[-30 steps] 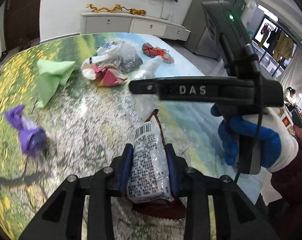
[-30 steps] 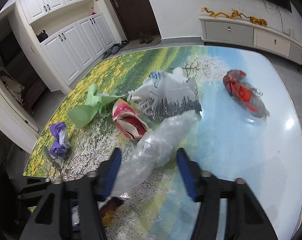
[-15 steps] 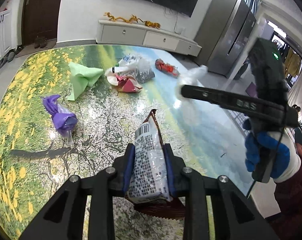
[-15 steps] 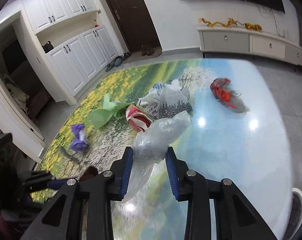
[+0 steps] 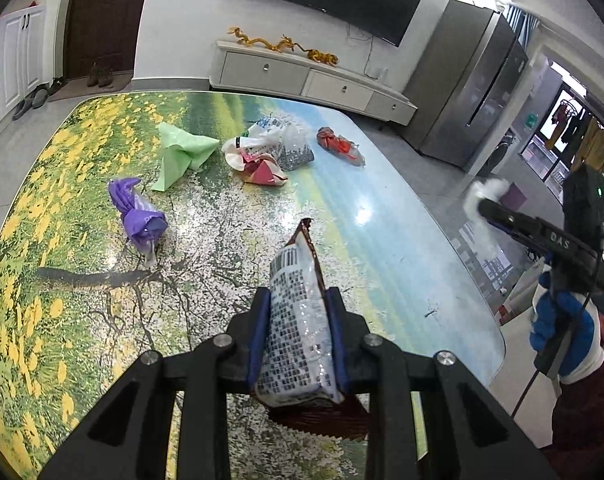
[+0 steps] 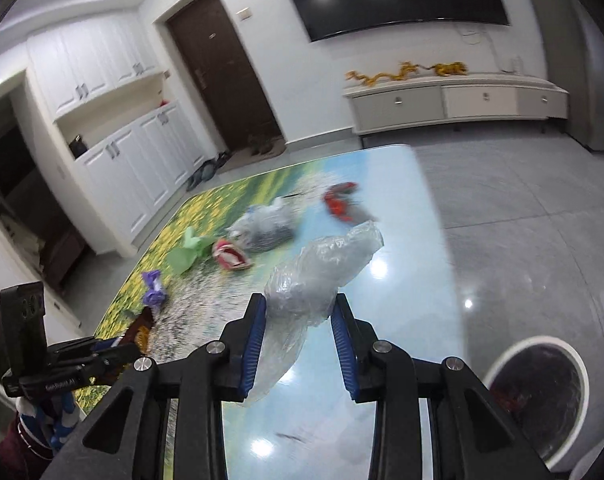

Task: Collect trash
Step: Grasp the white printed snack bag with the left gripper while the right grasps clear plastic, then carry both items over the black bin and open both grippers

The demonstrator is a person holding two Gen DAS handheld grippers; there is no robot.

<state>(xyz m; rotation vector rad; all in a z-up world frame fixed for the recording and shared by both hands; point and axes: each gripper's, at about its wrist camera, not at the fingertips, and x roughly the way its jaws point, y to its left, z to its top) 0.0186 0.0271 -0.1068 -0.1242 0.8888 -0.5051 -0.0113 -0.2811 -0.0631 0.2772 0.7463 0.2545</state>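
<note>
Holding a snack wrapper (image 5: 302,320) pinched in its narrow jaws, the left gripper (image 5: 298,344) hangs above the table (image 5: 401,232); the right gripper (image 6: 300,344), clamped on a clear bag (image 6: 321,268), should carry it squarely over the bin (image 6: 541,392) on the floor before letting go.
</note>
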